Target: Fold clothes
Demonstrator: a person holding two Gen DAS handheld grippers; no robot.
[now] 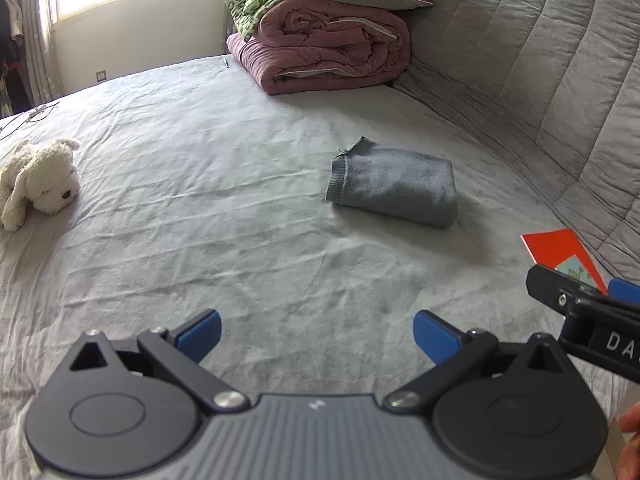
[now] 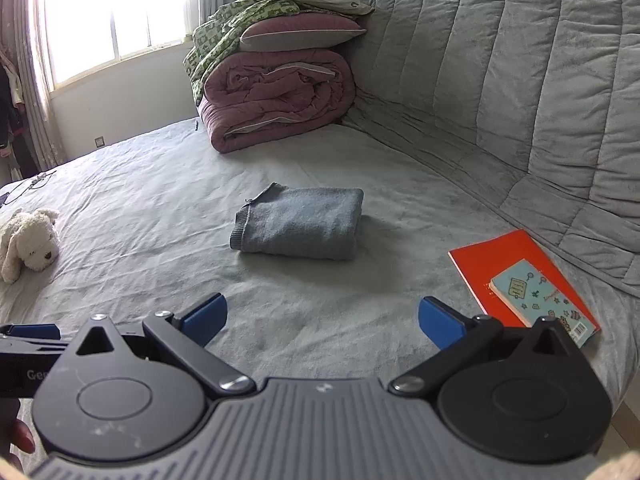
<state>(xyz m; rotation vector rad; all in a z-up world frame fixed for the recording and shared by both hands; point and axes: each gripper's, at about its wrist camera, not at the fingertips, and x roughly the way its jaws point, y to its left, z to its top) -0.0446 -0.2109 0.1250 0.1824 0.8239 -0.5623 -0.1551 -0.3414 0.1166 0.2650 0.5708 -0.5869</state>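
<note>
Folded grey garment (image 2: pixel 298 224) lies as a compact bundle near the middle of a grey-sheeted bed (image 2: pixel 160 200), well ahead of both grippers. Left gripper (image 1: pixel 316 338) and right gripper (image 2: pixel 322 322) hover low over the sheet, blue-padded jaws spread wide, holding nothing. White plush dog (image 1: pixel 38 182) rests far left; an orange book (image 2: pixel 500 266) lies right, a small blue notebook (image 2: pixel 538 296) on it.

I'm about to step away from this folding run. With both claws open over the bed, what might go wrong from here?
1. The folded grey garment has a loose corner sticking up at its ribbed edge; a careless touch may undo the fold.
2. The left claw and right claw sit close together and may knock each other.
3. The orange notebook beside the right claw could get bumped.
</note>
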